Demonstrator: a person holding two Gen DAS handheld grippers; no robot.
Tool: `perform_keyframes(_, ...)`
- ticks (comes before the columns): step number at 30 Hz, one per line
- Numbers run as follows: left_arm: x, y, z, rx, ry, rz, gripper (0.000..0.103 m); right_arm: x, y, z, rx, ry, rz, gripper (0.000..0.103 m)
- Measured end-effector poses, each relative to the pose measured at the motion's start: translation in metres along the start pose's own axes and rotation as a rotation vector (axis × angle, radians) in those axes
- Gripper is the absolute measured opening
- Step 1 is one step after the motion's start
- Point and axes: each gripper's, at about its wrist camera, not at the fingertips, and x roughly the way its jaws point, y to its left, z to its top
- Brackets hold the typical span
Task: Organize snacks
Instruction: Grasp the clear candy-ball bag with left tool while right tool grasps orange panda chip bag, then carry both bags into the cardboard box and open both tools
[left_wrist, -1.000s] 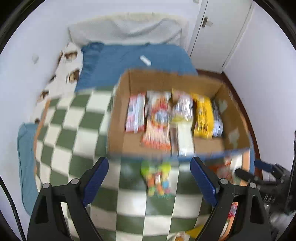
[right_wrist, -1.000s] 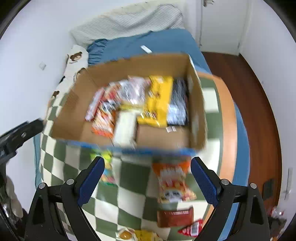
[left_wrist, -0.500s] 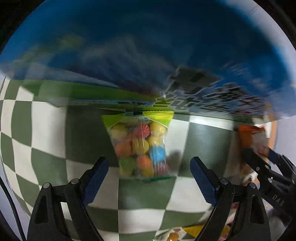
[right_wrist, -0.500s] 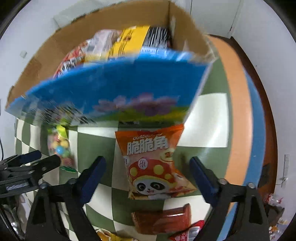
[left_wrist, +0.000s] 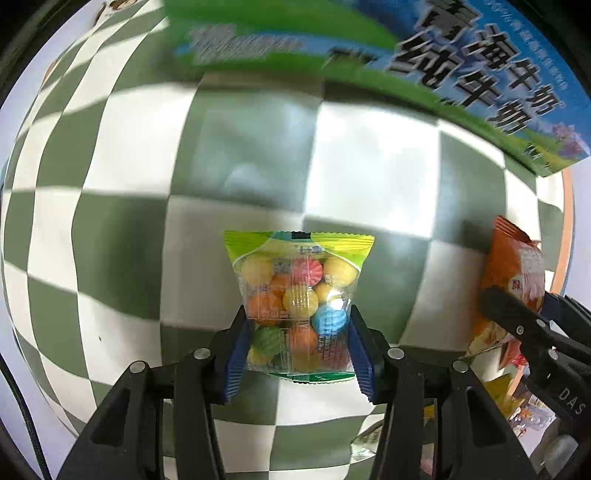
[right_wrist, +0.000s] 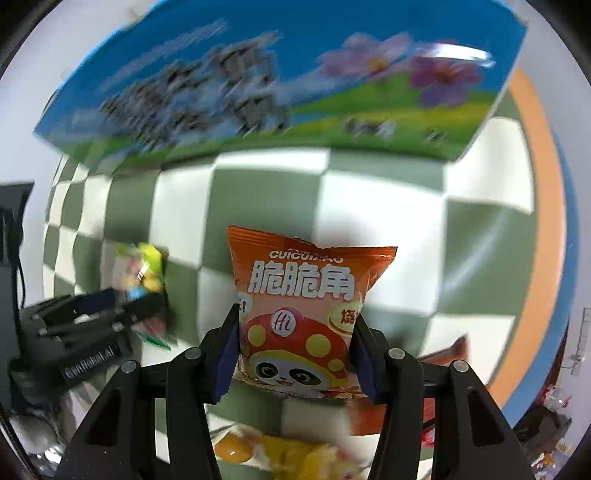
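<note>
Pickup is underway: left tool (left_wrist: 297, 345) closing around the candy bag (left_wrist: 297, 302), right tool (right_wrist: 295, 350) closing around the orange chip bag (right_wrist: 304, 317), both on the checkered desk (left_wrist: 369, 177), unboxed.

A green-and-white checkered cloth (left_wrist: 122, 229) spreads under and ahead of the tool, reaching past it on both sides. Right of the tool in the right wrist view, an orange band (right_wrist: 543, 206) borders the cloth, with a blue edge (right_wrist: 570, 258) just outside it.
</note>
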Motion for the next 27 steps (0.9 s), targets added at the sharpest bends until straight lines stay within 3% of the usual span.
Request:
perform_keyframes(6, 0.021, -0.004, 0.012, -0.023, 0.018, -0.004, 0.049, 0.015, 0.003, -0.004, 0.005, 0.014, -0.026, 0.056)
perform_keyframes(14, 0.019, -0.025, 0.014, -0.024, -0.001, 0.014, 0.047, 0.02, 0.007, -0.015, 0.007, -0.006, -0.053, 0.056)
perform_keyframes(17, 0.0, -0.022, 0.004, -0.013, -0.04, 0.021, 0.046, 0.016, 0.021, -0.025, -0.008, -0.035, -0.053, 0.052)
perform_keyframes(21, -0.045, -0.027, -0.014, 0.025, -0.1, -0.033, 0.045, -0.009, 0.021, -0.034, 0.008, -0.077, 0.007, 0.05)
perform_keyframes(27, -0.146, -0.049, 0.005, 0.066, -0.249, -0.146, 0.045, -0.09, 0.018, -0.029, 0.022, -0.198, 0.142, 0.049)
